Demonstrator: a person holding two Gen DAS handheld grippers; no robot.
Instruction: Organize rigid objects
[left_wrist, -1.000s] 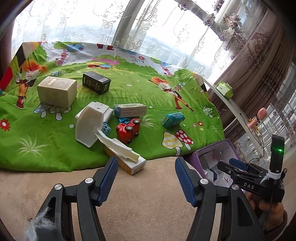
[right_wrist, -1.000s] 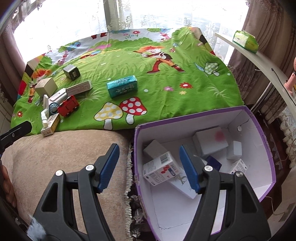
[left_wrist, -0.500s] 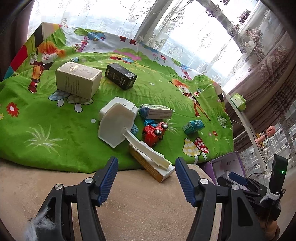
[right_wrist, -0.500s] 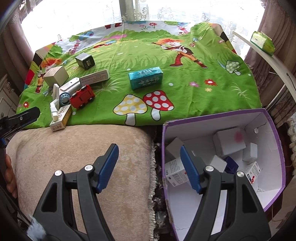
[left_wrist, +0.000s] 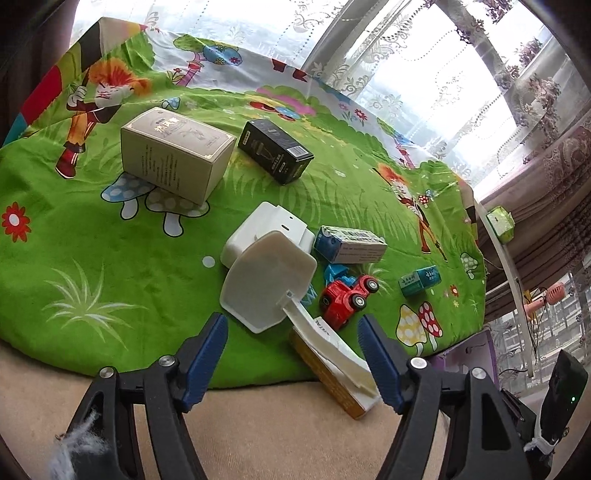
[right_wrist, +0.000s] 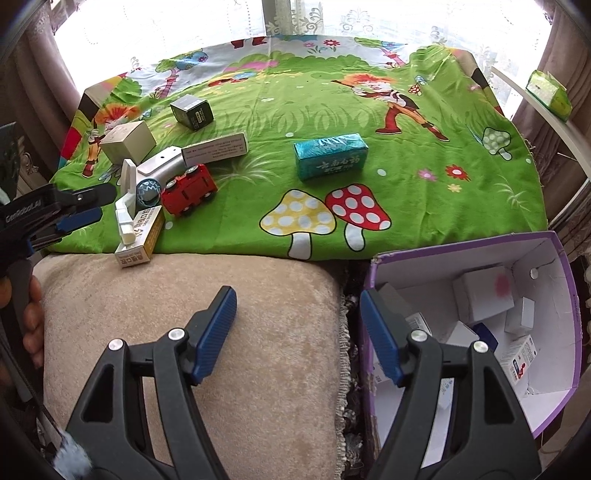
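Left tool (left_wrist: 291, 350) moved nearer the yellow box (left_wrist: 332, 373), jaws just widened (both tools empty).

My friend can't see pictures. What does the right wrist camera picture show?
The open, empty right gripper hovers over a beige cushion, beside a purple box already holding small cartons. Beyond, a green cartoon cloth carries a teal box, a red toy car and more boxes, with the left gripper reaching in nearby.

The toy cluster around the red car (left_wrist: 347, 299) is viewed closely from the left wrist; the green cloth (right_wrist: 424, 206) is shared with the steeper, farther right-wrist view.
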